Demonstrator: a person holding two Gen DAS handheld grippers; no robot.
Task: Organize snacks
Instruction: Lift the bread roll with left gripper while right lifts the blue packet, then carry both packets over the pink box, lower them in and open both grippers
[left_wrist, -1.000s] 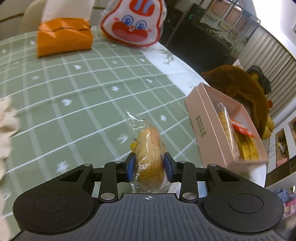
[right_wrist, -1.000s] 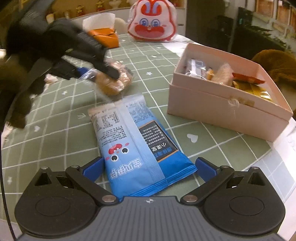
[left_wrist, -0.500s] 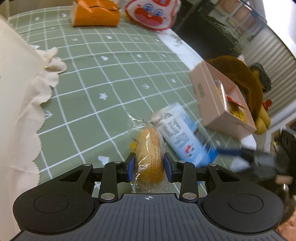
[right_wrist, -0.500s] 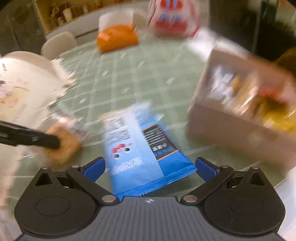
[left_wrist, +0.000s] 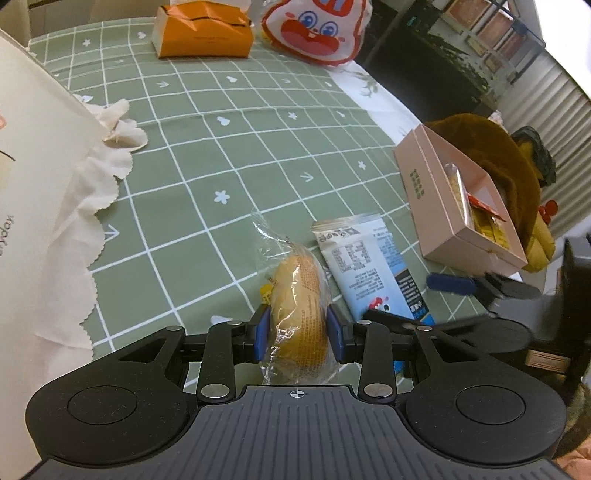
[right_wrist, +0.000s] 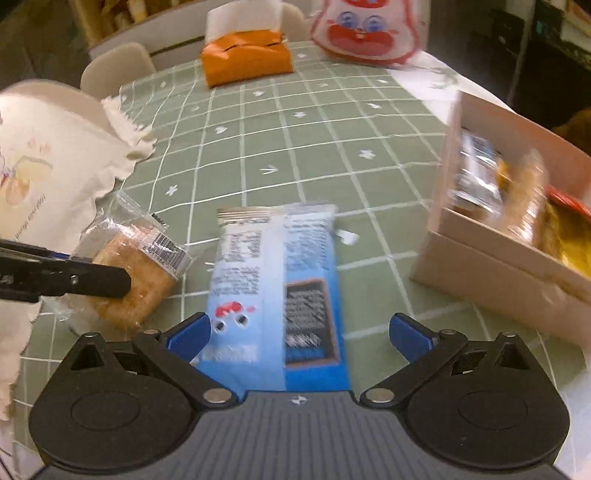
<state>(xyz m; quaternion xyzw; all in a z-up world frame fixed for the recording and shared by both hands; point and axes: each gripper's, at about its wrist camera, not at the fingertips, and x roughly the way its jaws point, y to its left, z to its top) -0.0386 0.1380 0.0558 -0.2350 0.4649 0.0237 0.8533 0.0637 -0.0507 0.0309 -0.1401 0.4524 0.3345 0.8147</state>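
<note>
Since the earlier frame, the left gripper has carried the wrapped bun back from beside the pink box to the near left part of the table, just left of the blue snack packet. Its blue pads are clenched on the bun's sides; the bun's long axis runs away from the gripper, its crimped wrapper end pointing far. The right gripper hovers with its jaws spread wide on either side of the packet's near end, not pressing it. That packet lies flat, long axis near to far, white end far. Right of it stands the pink box holding snacks. At the far edge sit an orange box and a rabbit-face bag; a cream cloth lies left.
</note>
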